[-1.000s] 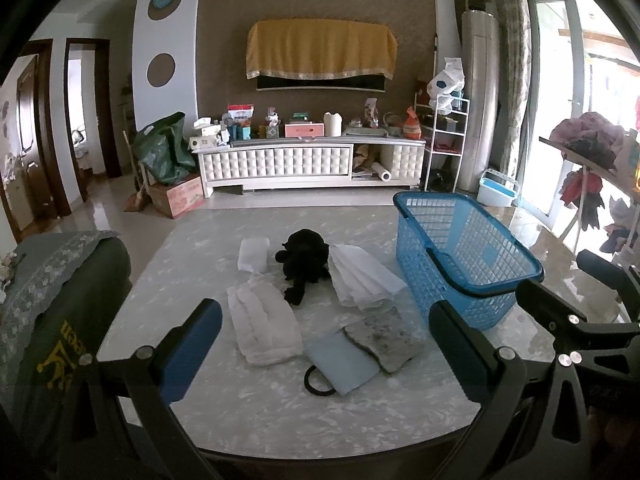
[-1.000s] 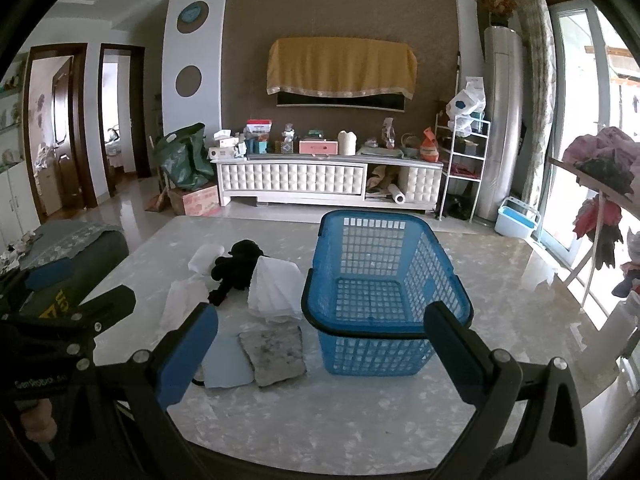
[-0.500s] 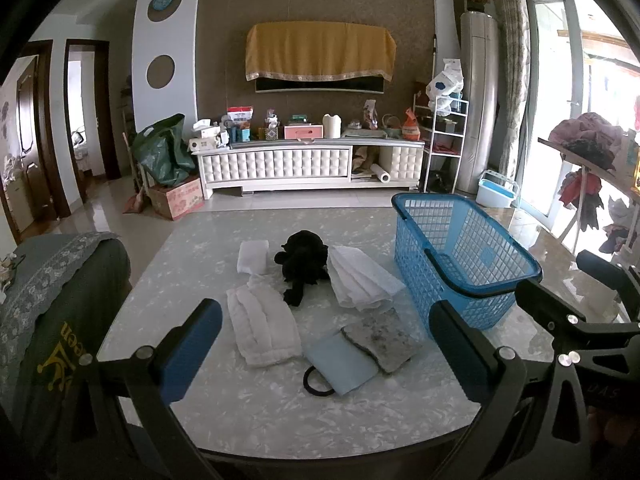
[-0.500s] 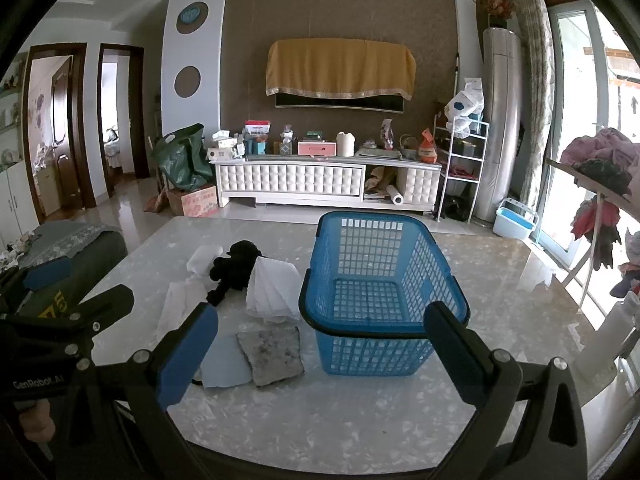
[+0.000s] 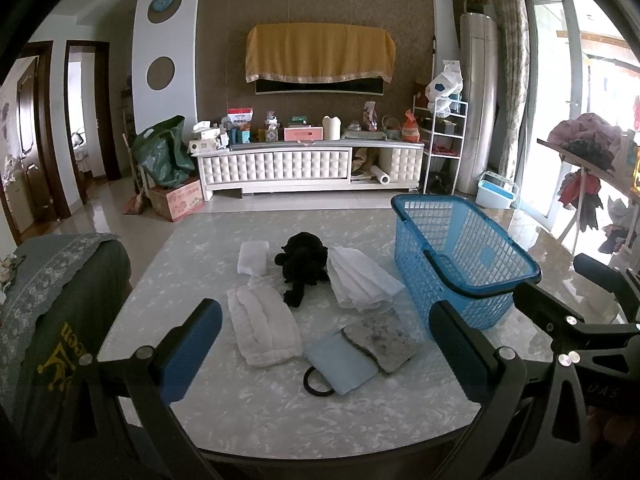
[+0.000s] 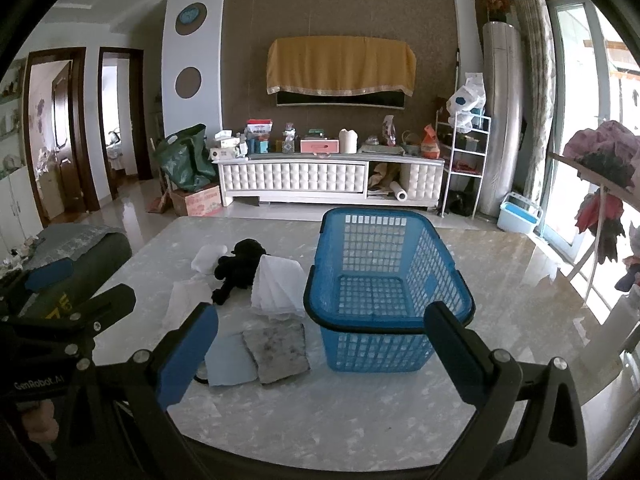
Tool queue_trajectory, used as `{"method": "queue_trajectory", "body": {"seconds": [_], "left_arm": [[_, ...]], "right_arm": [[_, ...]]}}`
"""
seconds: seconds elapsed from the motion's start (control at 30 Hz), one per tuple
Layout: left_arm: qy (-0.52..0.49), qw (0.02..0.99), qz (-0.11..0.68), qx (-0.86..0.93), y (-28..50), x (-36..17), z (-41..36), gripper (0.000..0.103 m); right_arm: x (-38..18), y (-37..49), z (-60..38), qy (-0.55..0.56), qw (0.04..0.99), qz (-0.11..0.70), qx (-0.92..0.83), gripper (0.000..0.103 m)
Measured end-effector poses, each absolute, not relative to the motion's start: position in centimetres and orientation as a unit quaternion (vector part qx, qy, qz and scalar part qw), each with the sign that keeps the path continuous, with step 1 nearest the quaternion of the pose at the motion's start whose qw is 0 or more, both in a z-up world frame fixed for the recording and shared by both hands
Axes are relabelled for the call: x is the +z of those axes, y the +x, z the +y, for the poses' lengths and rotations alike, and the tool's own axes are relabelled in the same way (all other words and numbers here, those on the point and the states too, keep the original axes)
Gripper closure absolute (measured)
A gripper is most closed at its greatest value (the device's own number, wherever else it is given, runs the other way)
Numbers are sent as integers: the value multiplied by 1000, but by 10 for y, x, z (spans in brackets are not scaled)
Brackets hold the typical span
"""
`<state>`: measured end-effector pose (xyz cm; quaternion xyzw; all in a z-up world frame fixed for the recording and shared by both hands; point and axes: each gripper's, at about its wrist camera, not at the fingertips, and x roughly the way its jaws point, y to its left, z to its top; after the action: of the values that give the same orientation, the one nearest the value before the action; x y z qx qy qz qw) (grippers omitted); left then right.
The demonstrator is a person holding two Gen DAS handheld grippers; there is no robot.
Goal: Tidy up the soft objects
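Soft items lie on a marble table point(image 5: 280, 408): a black plush toy point(image 5: 302, 266), a small white cloth point(image 5: 253, 257), a quilted white cloth point(image 5: 262, 326), a folded white cloth point(image 5: 362, 280), a grey rag point(image 5: 380, 342), a light blue cloth point(image 5: 340, 362) and a black hair tie point(image 5: 314, 382). An empty blue basket point(image 5: 460, 256) stands to their right. My left gripper point(image 5: 324, 350) hovers open near the table's front edge, short of the blue cloth. My right gripper point(image 6: 320, 354) is open in front of the basket point(image 6: 384, 284) and the rag point(image 6: 276, 346).
A chair back draped in dark green fabric point(image 5: 52, 320) stands at the table's left. Beyond the table are a white TV cabinet point(image 5: 304, 168), a metal shelf rack point(image 5: 444, 144) and a clothes rack point(image 5: 588, 160) on the right.
Both views have shifted only slightly; the grippers stay open and nothing on the table has moved.
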<state>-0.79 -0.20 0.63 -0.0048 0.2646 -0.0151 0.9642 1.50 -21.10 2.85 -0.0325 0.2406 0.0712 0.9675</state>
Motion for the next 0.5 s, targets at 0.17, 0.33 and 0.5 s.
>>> {"method": "queue_trajectory", "body": {"seconds": [0.17,0.33,0.5], "left_arm": [[-5,965,263,-15,-9,6,-2,0],[-6,963,268,-15,-6,6,1,0],[-9,963,270,-18,2,10,8,0]], "right_arm": [[29,15,-210,-37,968,238,68,0],[30,16,-210,-36,967,243,67,0],[31,19,-207,-38,965,247,78,0]]}}
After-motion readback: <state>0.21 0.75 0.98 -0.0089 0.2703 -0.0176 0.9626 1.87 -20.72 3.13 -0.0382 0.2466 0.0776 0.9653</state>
